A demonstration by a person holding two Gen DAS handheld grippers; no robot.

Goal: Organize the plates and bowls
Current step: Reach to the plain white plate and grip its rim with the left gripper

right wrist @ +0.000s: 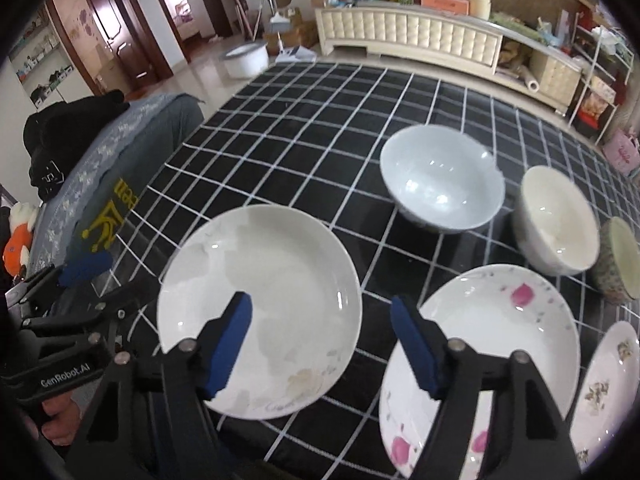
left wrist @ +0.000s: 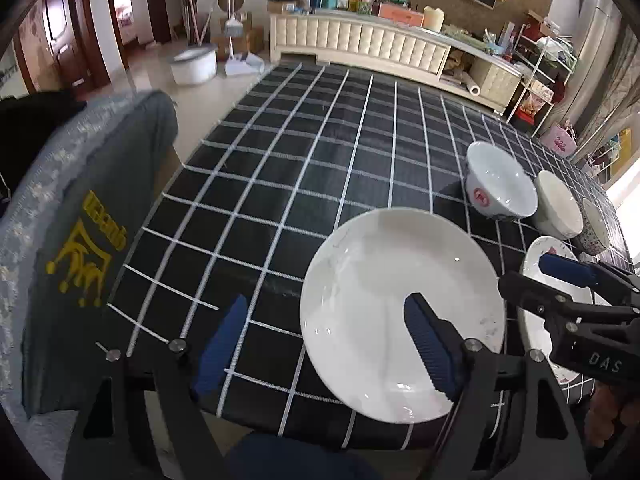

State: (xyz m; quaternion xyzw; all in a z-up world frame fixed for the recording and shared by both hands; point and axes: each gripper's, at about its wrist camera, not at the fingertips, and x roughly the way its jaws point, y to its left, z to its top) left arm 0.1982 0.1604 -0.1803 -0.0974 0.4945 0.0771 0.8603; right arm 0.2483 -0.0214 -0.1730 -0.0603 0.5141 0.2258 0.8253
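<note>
A plain white plate (left wrist: 400, 312) (right wrist: 260, 308) lies near the table's front edge. My left gripper (left wrist: 324, 344) is open, its right finger over the plate's near rim, its left finger over bare cloth. My right gripper (right wrist: 322, 340) is open and empty, hovering between the white plate and a pink-flowered plate (right wrist: 500, 344) (left wrist: 556, 320). A third patterned plate (right wrist: 612, 380) lies at the far right. Behind stand a white bowl (right wrist: 442, 184) (left wrist: 500, 184), a cream bowl (right wrist: 556, 220) (left wrist: 558, 204) and a patterned bowl (right wrist: 620, 264) (left wrist: 596, 228).
The table has a black cloth with a white grid (left wrist: 300, 152). A chair draped in grey cloth (left wrist: 80, 220) stands at the table's left. A cluttered cabinet (left wrist: 360, 36) and a white tub (left wrist: 194, 64) on the floor are behind.
</note>
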